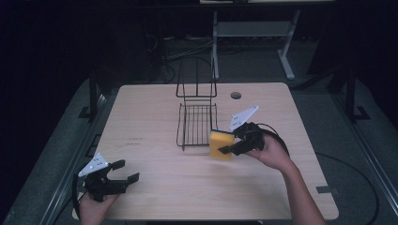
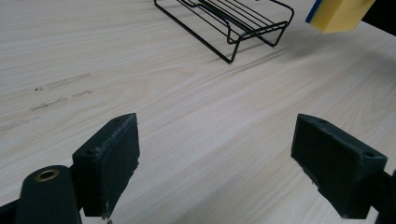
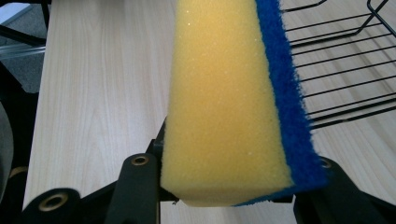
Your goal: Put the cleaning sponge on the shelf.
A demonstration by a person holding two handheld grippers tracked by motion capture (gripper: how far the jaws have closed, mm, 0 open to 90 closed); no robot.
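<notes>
Squarely clamped, sponge (image 3: pixel 229 102) between right claw (image 3: pixel 229 186) jaws

Light wooden table (image 1: pixel 155 187) with a round grommet hole (image 1: pixel 235 95) near its far edge.

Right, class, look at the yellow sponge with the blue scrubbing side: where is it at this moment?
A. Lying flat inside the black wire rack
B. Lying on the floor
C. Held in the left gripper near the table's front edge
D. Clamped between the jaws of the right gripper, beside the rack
D: the right gripper is shut on the sponge beside the wire rack, while the left gripper is open and holds nothing.
</notes>
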